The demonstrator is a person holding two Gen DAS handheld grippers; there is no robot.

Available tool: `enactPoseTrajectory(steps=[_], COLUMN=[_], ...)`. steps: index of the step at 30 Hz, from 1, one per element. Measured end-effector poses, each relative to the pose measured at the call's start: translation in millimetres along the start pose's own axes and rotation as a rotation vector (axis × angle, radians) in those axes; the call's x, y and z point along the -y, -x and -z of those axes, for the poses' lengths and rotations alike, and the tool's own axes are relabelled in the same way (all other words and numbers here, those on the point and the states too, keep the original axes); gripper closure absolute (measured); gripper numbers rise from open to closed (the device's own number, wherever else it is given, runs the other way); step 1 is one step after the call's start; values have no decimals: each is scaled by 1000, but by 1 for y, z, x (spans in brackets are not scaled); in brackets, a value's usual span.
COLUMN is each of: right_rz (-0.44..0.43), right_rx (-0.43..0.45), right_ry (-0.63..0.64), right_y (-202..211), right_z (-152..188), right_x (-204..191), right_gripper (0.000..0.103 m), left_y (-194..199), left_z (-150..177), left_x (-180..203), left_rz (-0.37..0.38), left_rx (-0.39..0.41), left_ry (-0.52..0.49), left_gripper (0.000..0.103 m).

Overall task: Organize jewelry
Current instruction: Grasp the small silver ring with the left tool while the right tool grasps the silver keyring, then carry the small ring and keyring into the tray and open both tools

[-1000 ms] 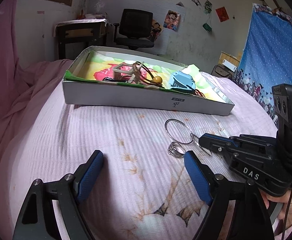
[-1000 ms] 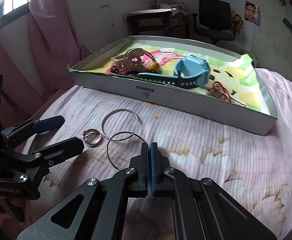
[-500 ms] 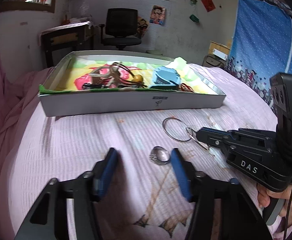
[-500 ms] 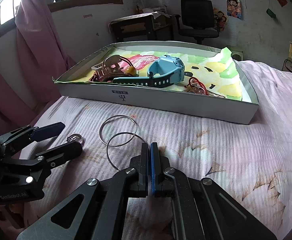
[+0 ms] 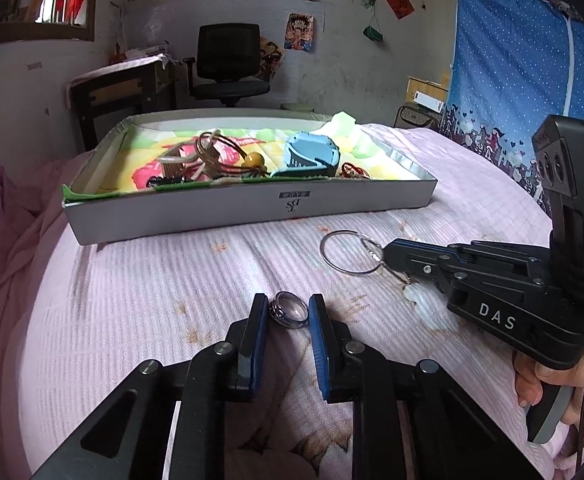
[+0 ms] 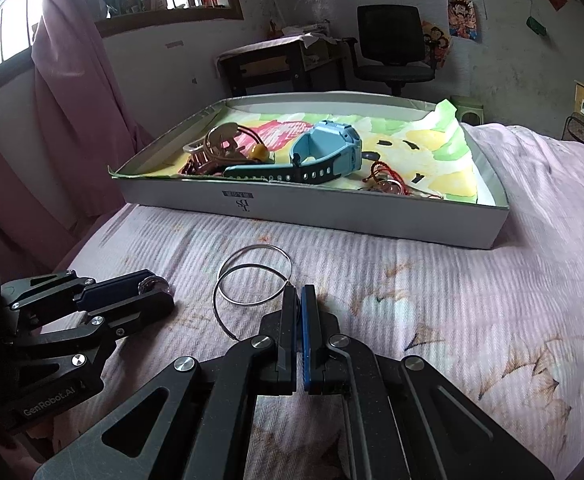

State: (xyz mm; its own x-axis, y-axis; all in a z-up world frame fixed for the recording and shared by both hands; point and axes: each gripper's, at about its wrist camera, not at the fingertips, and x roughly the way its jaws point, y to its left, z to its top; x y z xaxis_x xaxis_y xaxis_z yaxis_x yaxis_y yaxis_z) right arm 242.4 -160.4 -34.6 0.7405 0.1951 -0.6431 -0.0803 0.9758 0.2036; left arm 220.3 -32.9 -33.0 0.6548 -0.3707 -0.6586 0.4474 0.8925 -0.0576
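Left tongs (image 5: 288,314) low over the pink bedspread (image 5: 152,280), jaws just closed in from wide, blue pads now against either side of a small silver ring (image 5: 289,313). Ring upright between the pads, at their tips; seen from the right view (image 6: 154,285) pinched at the end of the left fingers. Whether ring is clear of the bed or touching it: cannot tell.

Right tongs (image 6: 296,296) fully shut, pads together on the rim of a thin wire hoop (image 6: 248,302). Second hoop (image 6: 255,274) of the same kind overlapping the first, lying flat on the bedspread toward the box. In the left view only one hoop fully visible (image 5: 347,254), its right edge at the right tongs' tip (image 5: 387,251). Hand (image 5: 547,384) on the right tongs' grip at lower right.

Shallow white box (image 5: 252,204) beyond on the bed, well apart from ring and hoops, lined with bright printed paper. Inside: blue watch (image 6: 323,152) standing on its strap near the middle; tangle of brownish hair clips and cords with an amber bead (image 6: 260,153) to its left; red cord piece (image 6: 383,178) to its right by the front wall.

Background: office chair (image 5: 228,64) and dark desk (image 5: 120,92) against the wall, blue dotted curtain (image 5: 523,80) at right, pink curtain (image 6: 72,100) at left.
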Motion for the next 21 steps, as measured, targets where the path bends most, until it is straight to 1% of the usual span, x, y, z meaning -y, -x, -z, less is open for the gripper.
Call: enactPoseTrajectory(steps=[4, 7, 12, 16, 21], right_rz=[10, 19, 40, 56, 71], right_rx=[47, 82, 141, 183, 227], right_ry=[-10, -11, 12, 25, -8], right_y=[10, 20, 33, 40, 35], right_z=[-2, -7, -23, -41, -64], right_x=[2, 3, 2, 4, 17], right_gripper=[101, 101, 101, 101, 101], left_y=[8, 15, 24, 21, 1], left_z=[-4, -12, -41, -64, -87], left_x=[1, -2, -12, -18, -22], left_rz=[-10, 14, 41, 27, -13], left_rx=[21, 30, 68, 101, 126], left_ry=[-2, 20, 58, 77, 130], left_gripper=[84, 84, 84, 84, 84])
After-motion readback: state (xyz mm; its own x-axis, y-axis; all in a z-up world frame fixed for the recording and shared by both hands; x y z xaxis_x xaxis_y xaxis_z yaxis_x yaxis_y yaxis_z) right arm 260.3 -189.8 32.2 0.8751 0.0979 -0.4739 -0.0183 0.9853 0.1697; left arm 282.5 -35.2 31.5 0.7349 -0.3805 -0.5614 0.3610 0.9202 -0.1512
